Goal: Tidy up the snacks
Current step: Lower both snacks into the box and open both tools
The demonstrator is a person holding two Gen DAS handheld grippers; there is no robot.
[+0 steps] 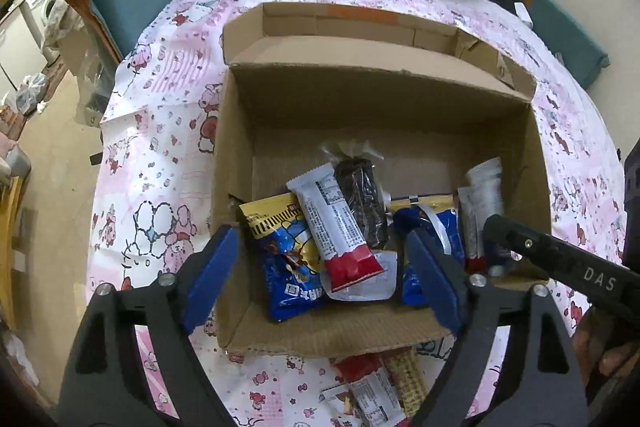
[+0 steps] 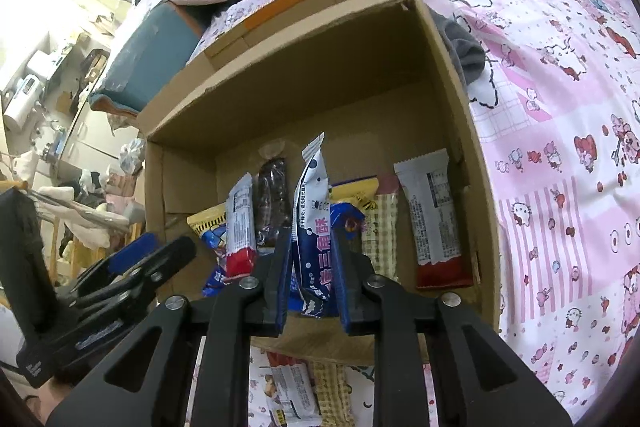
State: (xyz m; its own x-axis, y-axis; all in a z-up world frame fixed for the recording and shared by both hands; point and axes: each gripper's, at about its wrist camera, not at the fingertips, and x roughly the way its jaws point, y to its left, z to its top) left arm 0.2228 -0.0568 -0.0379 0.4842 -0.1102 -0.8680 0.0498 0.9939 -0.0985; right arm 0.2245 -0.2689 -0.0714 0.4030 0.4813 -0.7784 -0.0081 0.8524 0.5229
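Blue-white packet [image 2: 310, 227] between right gripper [image 2: 310, 267] fingers, inside cardboard box [image 2: 452, 131], near front edge.

Pink cartoon bedsheet [image 1: 168, 131] — beige floor [image 1: 52, 155], cluttered.

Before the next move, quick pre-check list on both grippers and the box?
1. Left hand-held gripper open over the box: ok, nothing between its fingers.
2. Red-and-white bar lying in the box on the other snacks: ok.
3. Right hand-held gripper around the blue packet: ok, packet upright between the fingers.
4. Pads pressing the packet: cannot tell.
5. Free floor at the box's far end: ok.
6. Snacks on the sheet outside the box: not ok, not yet packed.
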